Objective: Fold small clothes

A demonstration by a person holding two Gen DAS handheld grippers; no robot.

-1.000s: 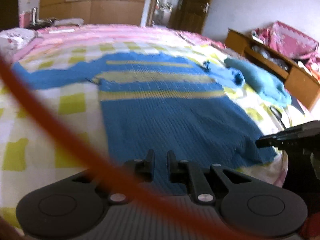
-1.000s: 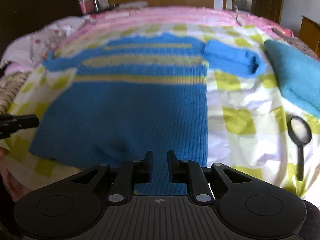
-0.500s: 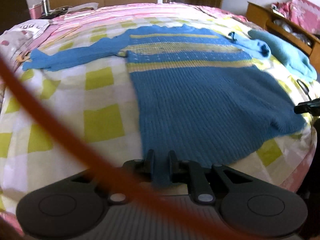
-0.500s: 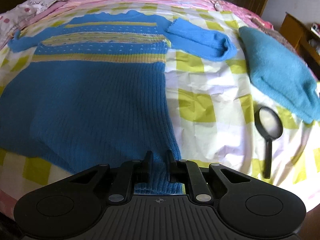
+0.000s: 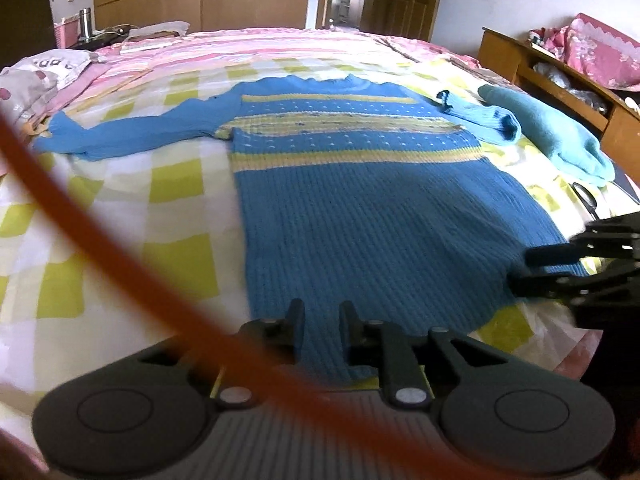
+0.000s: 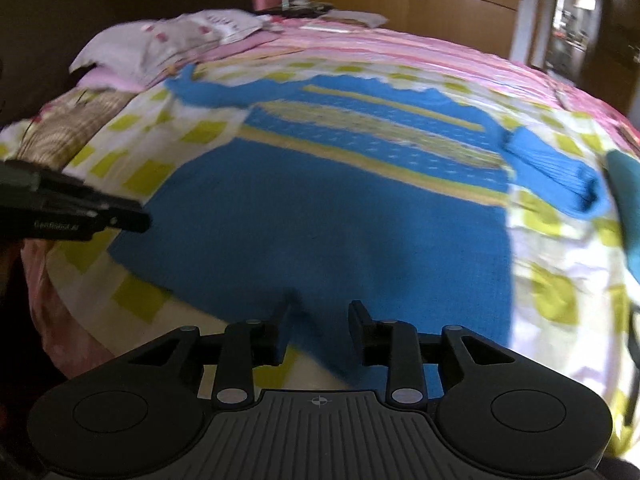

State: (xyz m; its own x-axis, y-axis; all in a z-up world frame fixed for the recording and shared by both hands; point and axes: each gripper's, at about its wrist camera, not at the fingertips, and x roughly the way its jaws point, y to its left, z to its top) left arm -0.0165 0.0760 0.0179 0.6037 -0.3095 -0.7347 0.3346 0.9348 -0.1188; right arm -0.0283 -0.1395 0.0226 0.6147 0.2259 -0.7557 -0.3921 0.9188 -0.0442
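- Left gripper (image 5: 320, 320): jaws narrowly parted at the near hem of the blue sweater (image 5: 360, 200). Knit lies between the fingers; whether they clamp it cannot be told.
- Right gripper (image 6: 319, 320): jaws parted wider, hem fabric between them, no firm grip apparent.
- Sweater position: spread flat on the checked bedsheet (image 5: 120, 208), hem toward the grippers, neckline away. One sleeve (image 5: 120, 136) is extended sideways; the other sleeve (image 5: 488, 120) lies bunched near the shoulder.
- Progress, by judgement: garment laid out; no body fold made yet. Sleeves and body remain to be folded.
- Beyond: a teal garment (image 5: 560, 136) lies beside the sweater.
- Containers: none visible on the bed.
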